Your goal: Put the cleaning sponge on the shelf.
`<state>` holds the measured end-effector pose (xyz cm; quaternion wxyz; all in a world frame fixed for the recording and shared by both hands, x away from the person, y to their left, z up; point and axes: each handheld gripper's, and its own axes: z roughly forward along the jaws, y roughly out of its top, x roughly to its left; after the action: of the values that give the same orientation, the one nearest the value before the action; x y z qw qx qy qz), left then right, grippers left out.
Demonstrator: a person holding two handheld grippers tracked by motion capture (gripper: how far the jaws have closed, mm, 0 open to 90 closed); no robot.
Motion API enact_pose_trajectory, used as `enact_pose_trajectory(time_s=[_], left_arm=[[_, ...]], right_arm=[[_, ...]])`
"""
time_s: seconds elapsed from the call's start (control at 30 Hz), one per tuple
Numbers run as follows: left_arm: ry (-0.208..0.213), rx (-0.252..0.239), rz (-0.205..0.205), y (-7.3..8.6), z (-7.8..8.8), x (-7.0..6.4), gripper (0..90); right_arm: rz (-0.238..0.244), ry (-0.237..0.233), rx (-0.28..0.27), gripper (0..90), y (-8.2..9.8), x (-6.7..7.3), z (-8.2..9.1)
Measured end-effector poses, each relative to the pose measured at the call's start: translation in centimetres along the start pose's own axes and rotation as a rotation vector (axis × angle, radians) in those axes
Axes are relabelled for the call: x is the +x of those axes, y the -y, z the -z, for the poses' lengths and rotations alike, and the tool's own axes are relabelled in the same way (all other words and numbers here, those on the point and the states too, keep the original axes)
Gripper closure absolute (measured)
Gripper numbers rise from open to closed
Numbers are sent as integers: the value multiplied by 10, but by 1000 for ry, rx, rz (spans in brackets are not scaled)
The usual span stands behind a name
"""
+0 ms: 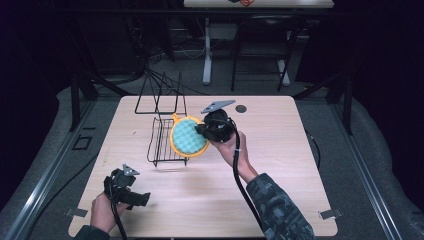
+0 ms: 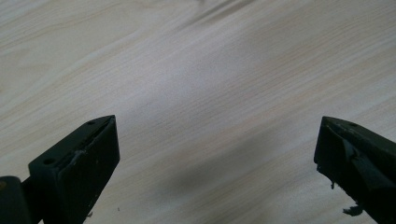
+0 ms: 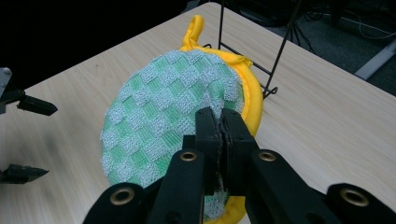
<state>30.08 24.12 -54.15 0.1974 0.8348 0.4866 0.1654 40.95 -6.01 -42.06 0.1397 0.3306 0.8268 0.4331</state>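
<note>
Landmark: black wire rack [image 1: 167,141], standing left of the table's middle, its tall end frame at the far side.
Pad: round green-checked pad with a yellow rim and yellow hanging loop [image 3: 173,121], held in the air just right of the rack, part of its left edge overlapping the rack's low basket in the high view [image 1: 188,136].
Pad attitude: tipped up on edge, checked face toward the high camera, loop at the far top. Probably held this way so the thin edge can slot between the rack's wires.
Right gripper [image 3: 219,123]: jaws pinched together on the pad's near edge, fabric squeezed between the pads; only the rim is caught, so the disc hangs free on the rack side.
Right hand: comes in from the near right of the rack [image 1: 218,125], forearm crossing bare table, cable trailing back along the sleeve.
Left gripper [image 2: 217,154]: jaws spread wide, nothing between them, looking down on bare wood. It sits near and left of the rack, close to the table's near edge [image 1: 125,189], well out of the carrying path.
Open room: table [image 1: 280,165] is bare right of and nearer than the rack; a small dark round disc [image 1: 241,108] lies beyond, near the far edge.
Tight spots: rack's upright end frame just beyond the pad's loop; wire bars could snag loop or rim.
Judgement: approach from the right is clear; lowering needs a steady upright pad.
</note>
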Motion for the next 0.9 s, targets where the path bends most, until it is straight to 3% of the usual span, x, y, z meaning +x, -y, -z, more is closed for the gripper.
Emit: enact_pose_trajectory(time_s=[0.9], left_arm=[[7, 1, -3, 0, 0, 1, 3]], right_arm=[[-41, -7, 19, 872, 2, 6, -49]])
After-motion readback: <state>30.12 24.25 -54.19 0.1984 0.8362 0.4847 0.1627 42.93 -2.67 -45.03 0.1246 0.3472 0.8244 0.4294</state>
